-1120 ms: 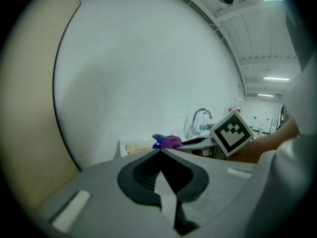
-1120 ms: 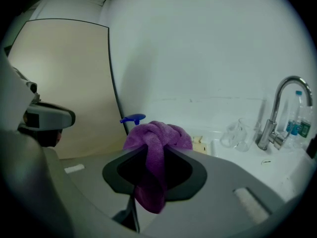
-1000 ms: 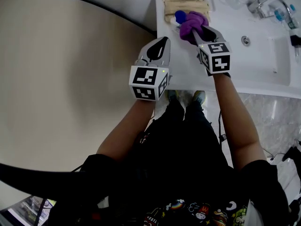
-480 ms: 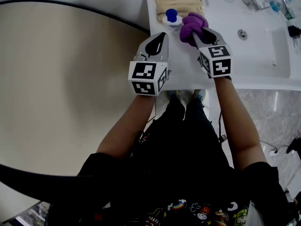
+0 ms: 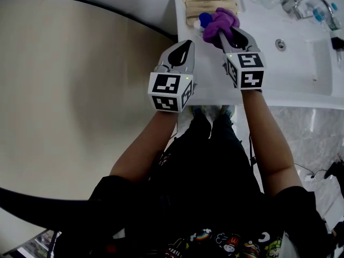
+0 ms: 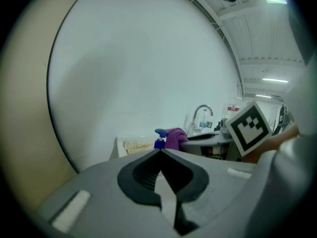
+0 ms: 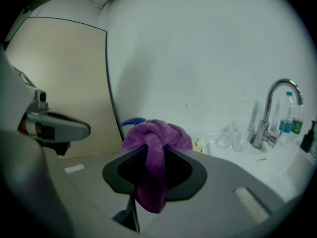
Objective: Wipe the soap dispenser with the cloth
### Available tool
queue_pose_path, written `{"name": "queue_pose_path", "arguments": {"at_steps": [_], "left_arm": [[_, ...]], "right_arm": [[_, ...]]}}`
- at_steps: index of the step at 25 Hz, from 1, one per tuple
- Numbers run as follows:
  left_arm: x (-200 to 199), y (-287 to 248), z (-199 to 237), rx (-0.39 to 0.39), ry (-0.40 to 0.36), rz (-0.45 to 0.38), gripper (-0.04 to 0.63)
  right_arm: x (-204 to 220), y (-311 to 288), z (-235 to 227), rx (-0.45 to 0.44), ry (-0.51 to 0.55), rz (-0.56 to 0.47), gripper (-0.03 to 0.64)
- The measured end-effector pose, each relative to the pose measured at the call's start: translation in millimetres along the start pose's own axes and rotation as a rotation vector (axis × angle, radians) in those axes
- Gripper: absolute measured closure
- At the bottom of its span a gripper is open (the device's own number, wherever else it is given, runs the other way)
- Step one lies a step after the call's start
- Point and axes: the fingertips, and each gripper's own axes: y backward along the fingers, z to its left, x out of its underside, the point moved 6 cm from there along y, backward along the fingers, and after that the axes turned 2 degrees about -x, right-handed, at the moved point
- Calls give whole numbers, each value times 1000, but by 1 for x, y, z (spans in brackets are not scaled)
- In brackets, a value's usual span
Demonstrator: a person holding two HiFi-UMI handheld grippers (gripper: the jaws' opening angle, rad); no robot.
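Note:
A soap dispenser with a blue pump top (image 5: 204, 20) stands on the white counter (image 5: 215, 79) near its left edge. My right gripper (image 5: 228, 34) is shut on a bunched purple cloth (image 5: 221, 21), which presses against the dispenser's right side and hides most of its body. In the right gripper view the cloth (image 7: 156, 138) fills the jaws and only the blue top (image 7: 132, 122) peeks out behind it. My left gripper (image 5: 181, 49) is shut with nothing in it, short of the dispenser and to its left. From the left gripper view the blue pump (image 6: 161, 133) and cloth (image 6: 175, 138) lie ahead.
Folded beige towels (image 5: 209, 4) lie at the counter's back left. A chrome tap (image 5: 306, 1) and small bottles (image 5: 322, 16) stand at the right by the sink basin (image 5: 301, 52) with its drain (image 5: 280, 44). Clear glassware (image 7: 232, 134) sits beside the tap.
The right gripper with the cloth dropped toward the counter's front half a second ago, then moved back up against the dispenser. The left gripper stayed in place.

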Motion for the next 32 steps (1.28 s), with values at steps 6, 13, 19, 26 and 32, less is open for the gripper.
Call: {"name": "queue_pose_path", "arguments": {"at_steps": [6, 13, 19, 26, 32], "left_arm": [[19, -3, 6, 6, -12, 50, 594], [26, -8, 1, 31, 1, 62, 594], [22, 0, 18, 31, 18, 24, 595], [8, 27, 65, -45, 25, -17, 594], [-1, 41, 93, -102, 24, -26, 594]], "right_arm": [[51, -12, 1, 25, -22, 90, 497], [72, -8, 6, 4, -11, 182, 497], [68, 1, 64, -119, 49, 217, 497], [14, -14, 122, -203, 111, 72, 495], [-29, -37, 122, -129, 106, -38, 495]]}}
